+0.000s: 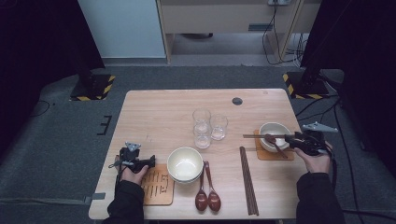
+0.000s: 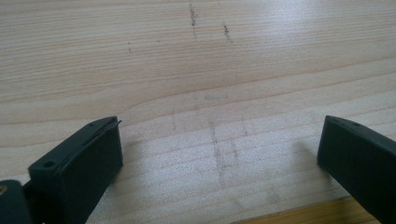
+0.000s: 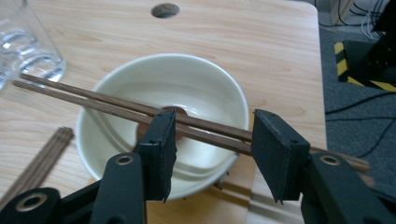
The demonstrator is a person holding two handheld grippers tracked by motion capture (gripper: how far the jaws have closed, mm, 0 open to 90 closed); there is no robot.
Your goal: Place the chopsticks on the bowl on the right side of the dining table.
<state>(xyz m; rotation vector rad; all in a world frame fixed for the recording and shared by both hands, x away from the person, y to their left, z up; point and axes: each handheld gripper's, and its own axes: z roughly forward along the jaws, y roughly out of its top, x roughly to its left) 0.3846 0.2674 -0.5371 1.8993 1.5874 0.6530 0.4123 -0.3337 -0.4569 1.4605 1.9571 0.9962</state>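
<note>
On the table [image 1: 159, 107]: three glasses [image 1: 205, 128], two spoons [image 1: 208, 196].

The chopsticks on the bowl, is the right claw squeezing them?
No. The right claw is open, its jaws apart, with the chopsticks lying across the bowl untouched.
</note>
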